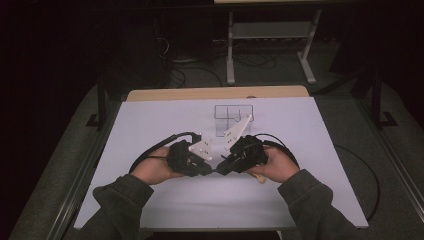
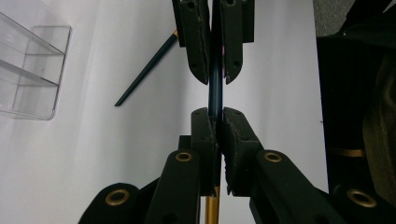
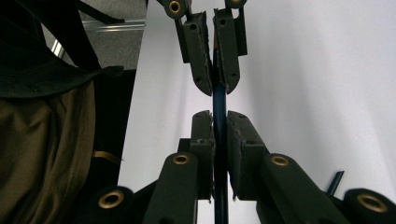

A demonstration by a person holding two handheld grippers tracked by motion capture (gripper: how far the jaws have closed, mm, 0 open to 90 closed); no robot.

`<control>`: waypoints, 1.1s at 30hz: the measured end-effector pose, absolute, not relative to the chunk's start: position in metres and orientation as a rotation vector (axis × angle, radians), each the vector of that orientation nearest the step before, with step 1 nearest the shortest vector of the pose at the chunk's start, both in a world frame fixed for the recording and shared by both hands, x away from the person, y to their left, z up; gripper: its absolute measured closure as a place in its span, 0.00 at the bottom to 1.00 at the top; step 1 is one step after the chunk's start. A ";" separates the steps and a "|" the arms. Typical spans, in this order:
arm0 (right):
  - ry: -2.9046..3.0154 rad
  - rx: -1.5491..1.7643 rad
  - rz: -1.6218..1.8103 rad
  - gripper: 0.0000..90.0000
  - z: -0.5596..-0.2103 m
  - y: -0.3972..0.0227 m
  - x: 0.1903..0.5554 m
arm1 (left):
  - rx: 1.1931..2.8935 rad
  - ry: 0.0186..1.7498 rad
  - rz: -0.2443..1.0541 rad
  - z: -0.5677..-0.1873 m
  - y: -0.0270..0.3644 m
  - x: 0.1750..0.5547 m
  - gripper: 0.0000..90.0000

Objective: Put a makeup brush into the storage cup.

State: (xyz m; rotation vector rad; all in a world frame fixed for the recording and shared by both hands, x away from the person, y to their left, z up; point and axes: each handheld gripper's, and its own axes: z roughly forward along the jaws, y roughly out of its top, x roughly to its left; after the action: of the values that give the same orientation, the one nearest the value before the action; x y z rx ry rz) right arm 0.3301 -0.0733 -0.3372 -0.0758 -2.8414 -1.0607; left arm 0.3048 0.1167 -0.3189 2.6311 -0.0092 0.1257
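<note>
A thin dark blue pencil with a gold-coloured end spans the short gap between the two grippers, which face each other tip to tip. My left gripper is shut on one part of it. My right gripper is shut on the other part. In the high view the left gripper and the right gripper meet over the near middle of the white table, each held in a hand. A second dark pencil lies loose on the table beside them.
A clear plastic organizer with several compartments stands just behind the grippers, at the left edge in the left gripper view. Black cables loop from each gripper across the table. The person's dark sleeves come in at the near edge.
</note>
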 end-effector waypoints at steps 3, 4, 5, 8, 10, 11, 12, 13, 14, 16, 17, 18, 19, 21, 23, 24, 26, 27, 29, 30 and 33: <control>-2.838 -0.067 -1.058 0.92 -0.338 -0.073 0.331 | 2.632 -0.012 0.120 -0.319 0.116 0.304 0.93; -2.838 -0.067 -1.058 0.92 -0.338 -0.073 0.331 | 2.632 -0.012 0.120 -0.319 0.116 0.304 0.93; -2.835 -0.072 -1.045 0.92 -0.339 -0.073 0.331 | 2.632 -0.017 0.114 -0.319 0.116 0.304 0.93; -2.832 -0.074 -1.041 0.93 -0.340 -0.074 0.331 | 2.635 -0.015 0.112 -0.320 0.116 0.304 0.93; -2.832 -0.075 -1.042 0.93 -0.340 -0.074 0.331 | 2.637 -0.016 0.111 -0.321 0.116 0.304 0.93; -2.834 -0.065 -1.047 0.93 -0.342 -0.074 0.331 | 2.638 -0.018 0.109 -0.321 0.116 0.304 0.93; -2.831 -0.070 -1.046 0.93 -0.342 -0.074 0.330 | 2.637 -0.015 0.104 -0.321 0.115 0.304 0.92; -2.827 -0.072 -1.052 0.93 -0.343 -0.074 0.330 | 2.631 -0.009 0.096 -0.322 0.116 0.304 0.92; -2.828 -0.066 -1.062 0.93 -0.343 -0.075 0.330 | 2.631 -0.009 0.096 -0.322 0.116 0.304 0.91; -2.831 -0.049 -1.072 0.93 -0.343 -0.075 0.331 | 2.631 0.001 0.096 -0.323 0.116 0.304 0.88; -2.823 -0.064 -1.066 0.93 -0.343 -0.076 0.330 | 2.627 0.005 0.089 -0.323 0.117 0.304 0.87; -2.828 -0.065 -1.083 0.93 -0.342 -0.079 0.330 | 2.627 0.006 0.089 -0.323 0.118 0.305 0.86; -2.828 -0.065 -1.083 0.93 -0.342 -0.079 0.330 | 2.621 0.007 0.093 -0.323 0.119 0.305 0.86; -2.834 -0.061 -1.100 0.93 -0.341 -0.083 0.329 | 2.598 0.030 0.090 -0.323 0.124 0.305 0.83; -2.834 -0.060 -1.108 0.93 -0.341 -0.084 0.328 | 2.590 0.044 0.092 -0.323 0.125 0.304 0.82; -2.834 -0.066 -1.122 0.93 -0.341 -0.088 0.327 | 2.583 0.048 0.094 -0.323 0.128 0.305 0.81; -2.834 -0.070 -1.134 0.93 -0.341 -0.091 0.327 | 2.567 0.059 0.090 -0.323 0.134 0.305 0.79; -2.834 -0.070 -1.134 0.93 -0.341 -0.091 0.327 | 2.567 0.059 0.090 -0.323 0.134 0.305 0.79; -2.834 -0.086 -1.154 0.93 -0.341 -0.096 0.326 | 2.562 0.071 0.093 -0.324 0.139 0.304 0.79; -2.834 -0.086 -1.154 0.93 -0.341 -0.096 0.326 | 2.562 0.071 0.093 -0.324 0.139 0.304 0.79; -2.830 -0.085 -1.170 0.93 -0.342 -0.099 0.325 | 2.565 0.083 0.092 -0.326 0.143 0.305 0.80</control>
State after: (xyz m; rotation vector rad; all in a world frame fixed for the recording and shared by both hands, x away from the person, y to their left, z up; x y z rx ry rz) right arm 0.3254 -0.0990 -0.3423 -0.0846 -2.8296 -1.1701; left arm 0.3049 0.1430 -0.3258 2.5651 0.0831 0.0919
